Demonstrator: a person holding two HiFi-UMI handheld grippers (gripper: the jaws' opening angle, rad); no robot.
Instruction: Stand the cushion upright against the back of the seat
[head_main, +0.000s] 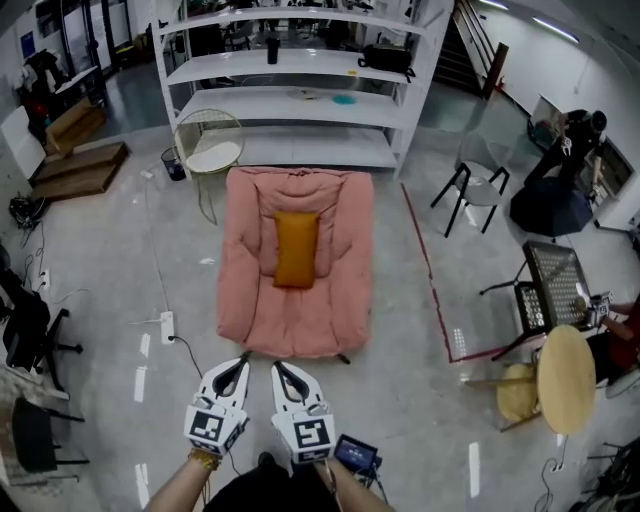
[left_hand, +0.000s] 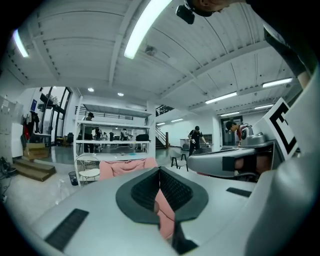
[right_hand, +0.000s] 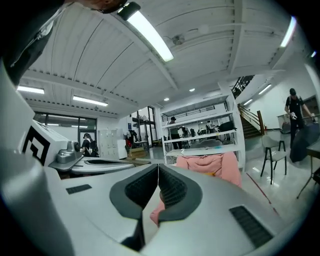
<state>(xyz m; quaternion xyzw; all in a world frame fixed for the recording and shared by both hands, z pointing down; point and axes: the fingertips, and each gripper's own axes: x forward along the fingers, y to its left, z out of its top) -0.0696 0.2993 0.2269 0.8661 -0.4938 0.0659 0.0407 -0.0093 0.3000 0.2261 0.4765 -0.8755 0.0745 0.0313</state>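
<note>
looks along left gripper (left_hand: 159, 171), jaws pressed together, empty; finds pink seat (left_hand: 125, 167) at eleven o'clock, right gripper (left_hand: 200, 161) at three o'clock.

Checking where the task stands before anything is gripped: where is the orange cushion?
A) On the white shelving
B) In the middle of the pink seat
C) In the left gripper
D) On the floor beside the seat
B: the head view shows the orange cushion resting in the middle of the pink seat, while the left gripper and right gripper are short of it, both shut and empty.

Cushion (head_main: 296, 249) on seat (head_main: 240, 290), shelving (head_main: 300, 100) behind, chair (head_main: 478, 190) right
</note>
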